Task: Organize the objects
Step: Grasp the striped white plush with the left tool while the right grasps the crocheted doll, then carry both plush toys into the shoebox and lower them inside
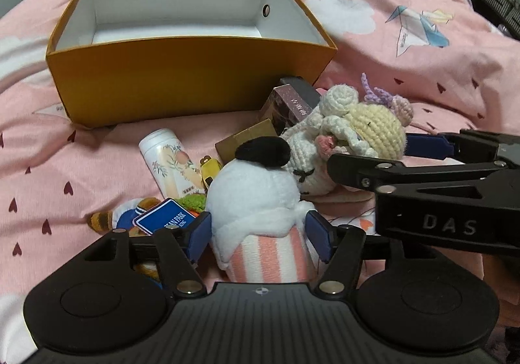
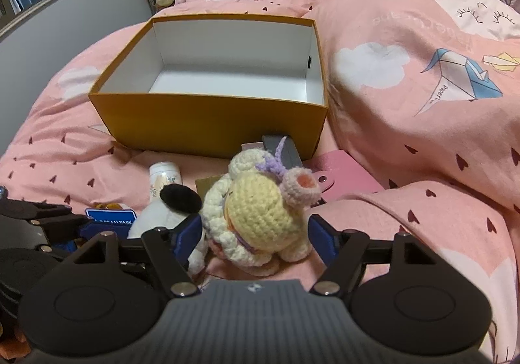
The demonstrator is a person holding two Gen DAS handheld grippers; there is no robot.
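An orange box (image 1: 182, 77) with a white inside stands open and empty on the pink bed, also in the right wrist view (image 2: 208, 123). A heap of small things lies in front of it. My left gripper (image 1: 260, 237) is open, its blue pads close beside a white plush (image 1: 256, 198) with a black ear and a pink-striped base. My right gripper (image 2: 252, 234) is shut on a cream and yellow crochet doll (image 2: 256, 214). In the left wrist view that doll (image 1: 373, 126) sits between the right gripper's (image 1: 370, 152) fingers.
A white bottle (image 1: 169, 162), a yellow toy car (image 1: 209, 168), a blue sign (image 1: 165, 217), a brown card box (image 1: 243, 139) and a purple box (image 1: 286, 107) lie around the plush. A pink wallet (image 2: 341, 175) rests beside the box. A high duvet fold (image 2: 422, 103) rises on the right.
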